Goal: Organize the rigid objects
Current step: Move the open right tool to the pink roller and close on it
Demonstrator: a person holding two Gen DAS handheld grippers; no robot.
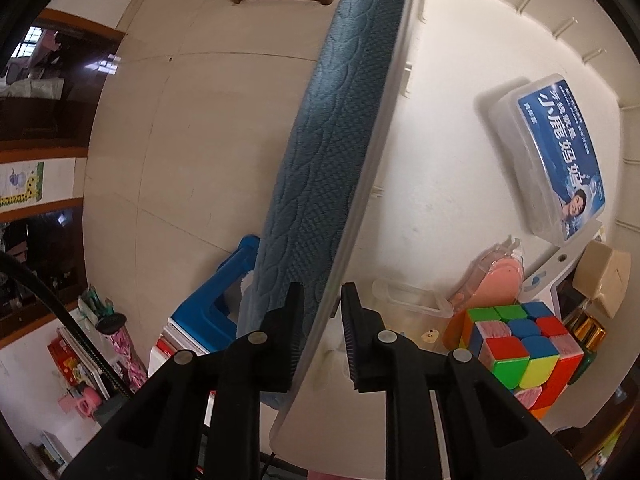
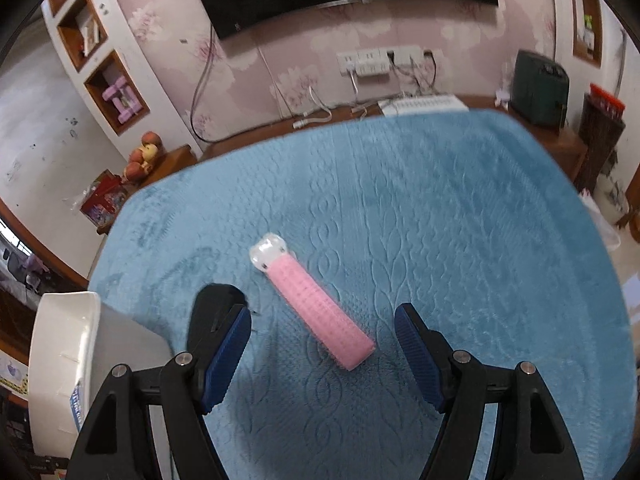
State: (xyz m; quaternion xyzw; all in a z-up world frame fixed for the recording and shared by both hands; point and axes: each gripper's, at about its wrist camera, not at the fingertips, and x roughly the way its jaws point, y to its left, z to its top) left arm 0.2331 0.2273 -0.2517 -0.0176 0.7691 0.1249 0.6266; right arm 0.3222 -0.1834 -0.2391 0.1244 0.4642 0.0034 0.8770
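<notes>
My left gripper (image 1: 320, 312) is shut on the wall of a white plastic bin (image 1: 360, 184), one finger outside and one inside. Inside the bin lie a multicoloured puzzle cube (image 1: 524, 348), a clear box with a blue label (image 1: 556, 156), a pink hair-roller clip (image 1: 500, 284), a small clear box (image 1: 412, 304) and a beige block (image 1: 604, 276). My right gripper (image 2: 322, 328) is open, its fingers on either side of a pink hair roller with a clear clip end (image 2: 312, 300) lying on the blue mat (image 2: 440, 240).
The white bin (image 2: 68, 352) stands at the mat's left edge in the right wrist view. A blue stool (image 1: 216, 300) stands on the tiled floor left of the table. A TV, a power strip and cables are on the far wall.
</notes>
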